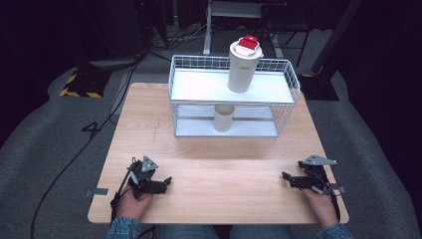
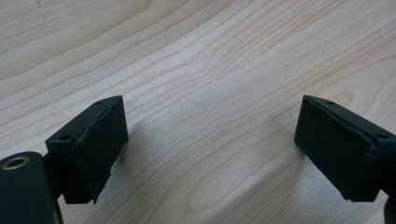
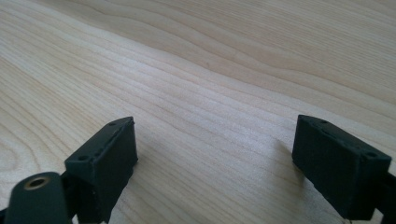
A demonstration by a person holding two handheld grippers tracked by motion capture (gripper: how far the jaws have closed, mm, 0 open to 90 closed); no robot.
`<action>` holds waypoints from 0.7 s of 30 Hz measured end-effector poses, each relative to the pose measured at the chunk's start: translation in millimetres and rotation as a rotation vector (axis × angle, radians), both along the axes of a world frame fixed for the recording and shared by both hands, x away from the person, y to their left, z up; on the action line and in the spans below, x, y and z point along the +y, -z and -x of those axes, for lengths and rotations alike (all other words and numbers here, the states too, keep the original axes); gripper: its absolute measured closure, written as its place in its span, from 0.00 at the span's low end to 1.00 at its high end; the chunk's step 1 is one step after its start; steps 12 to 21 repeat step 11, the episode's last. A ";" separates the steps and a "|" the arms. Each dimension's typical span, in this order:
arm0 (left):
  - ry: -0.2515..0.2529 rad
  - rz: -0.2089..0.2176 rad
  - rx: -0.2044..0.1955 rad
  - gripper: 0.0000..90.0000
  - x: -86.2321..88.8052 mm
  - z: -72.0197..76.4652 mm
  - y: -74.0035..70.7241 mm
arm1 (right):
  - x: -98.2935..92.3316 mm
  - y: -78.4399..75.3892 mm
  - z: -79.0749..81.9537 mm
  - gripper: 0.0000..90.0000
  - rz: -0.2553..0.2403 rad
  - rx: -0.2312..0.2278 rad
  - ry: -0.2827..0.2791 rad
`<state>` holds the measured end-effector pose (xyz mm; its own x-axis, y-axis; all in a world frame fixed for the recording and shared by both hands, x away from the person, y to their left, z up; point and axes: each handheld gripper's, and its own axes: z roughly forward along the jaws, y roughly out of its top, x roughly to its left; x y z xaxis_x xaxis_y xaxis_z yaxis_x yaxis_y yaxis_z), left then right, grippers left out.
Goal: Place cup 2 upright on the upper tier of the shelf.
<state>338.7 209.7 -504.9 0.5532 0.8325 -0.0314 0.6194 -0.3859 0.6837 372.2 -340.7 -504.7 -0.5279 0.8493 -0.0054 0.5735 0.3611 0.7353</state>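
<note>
The tall cream tumbler with the red-and-white lid stands upright on the top shelf of the white wire rack at the far side of the wooden table, toward the shelf's right half; a smaller cream cup sits on the lower shelf, roughly below and a little left of it. Both grippers rest low near the table's front edge, well apart from the rack — the left gripper at the near left, the right gripper at the near right. In each gripper view the black jaws stand wide apart over bare wood grain, holding nothing. The step in hand looks like the first reach toward the rack. To do it well, the nearer right gripper would probably lift clear of the table first, come over the rack's raised wire rim rather than through it, and close on the tumbler's body below the lid — gripping too high on a tall thing could tip it.
</note>
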 end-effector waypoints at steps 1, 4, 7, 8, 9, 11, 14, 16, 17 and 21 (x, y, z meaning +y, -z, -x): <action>0.001 -0.001 0.000 0.11 0.0 0.0 0.0 | 0.1 0.0 0.0 0.16 0.001 0.000 -0.001; -0.002 0.002 0.001 0.11 -0.2 0.0 0.0 | 0.2 0.1 0.0 0.15 0.001 0.001 0.002; -0.001 0.000 0.000 0.11 -0.2 -0.4 -0.1 | 0.6 0.1 0.0 0.12 0.005 0.007 0.017; -0.002 -0.001 0.000 0.11 -0.2 -0.5 -0.1 | 0.9 0.2 0.2 0.12 0.006 0.007 0.026; -0.002 -0.001 0.000 0.11 -0.2 -0.6 -0.2 | 1.2 0.3 0.2 0.11 0.007 0.008 0.032; -0.002 -0.002 -0.001 0.11 -0.2 -0.7 -0.2 | 1.2 0.3 0.1 0.11 0.008 0.008 0.035; -0.002 -0.002 -0.001 0.11 -0.2 -0.7 -0.2 | 1.2 0.3 0.1 0.11 0.008 0.008 0.035; -0.002 -0.002 -0.001 0.11 -0.2 -0.7 -0.2 | 1.2 0.3 0.1 0.11 0.008 0.008 0.035; -0.002 -0.002 -0.001 0.11 -0.2 -0.7 -0.2 | 1.2 0.3 0.1 0.11 0.008 0.008 0.035; -0.002 -0.002 -0.001 0.11 -0.2 -0.7 -0.2 | 1.2 0.3 0.1 0.11 0.008 0.008 0.035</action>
